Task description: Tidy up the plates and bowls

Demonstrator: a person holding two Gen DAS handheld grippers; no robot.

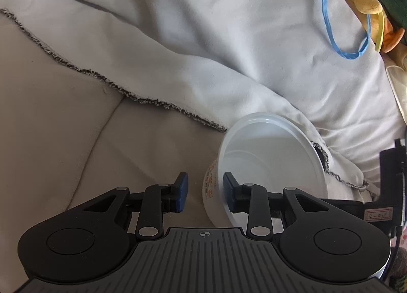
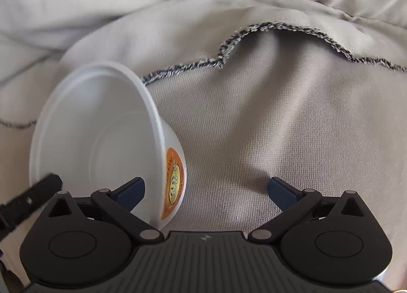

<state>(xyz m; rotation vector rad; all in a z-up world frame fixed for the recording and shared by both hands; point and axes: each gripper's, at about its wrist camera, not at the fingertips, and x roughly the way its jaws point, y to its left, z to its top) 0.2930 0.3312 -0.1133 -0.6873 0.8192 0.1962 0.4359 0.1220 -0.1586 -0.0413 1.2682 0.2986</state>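
A white plastic bowl [image 1: 269, 163] with an orange label sits tilted on the beige cushion. My left gripper [image 1: 205, 195] straddles its near wall, one blue pad inside the bowl, the other outside with a gap to the wall. In the right wrist view the same bowl [image 2: 101, 135] is at the left. My right gripper [image 2: 206, 191] is wide open; its left finger sits inside the bowl's rim, its right finger over the bare fabric. The tip of the left gripper shows at the lower left of that view.
A white blanket [image 1: 203, 39] with a dark stitched hem lies across the beige cushion [image 1: 63, 127]. A plush toy [image 1: 376, 0] and a blue cord loop [image 1: 338, 26] lie at the far right. The grey-beige cloth [image 2: 267, 127] spreads right of the bowl.
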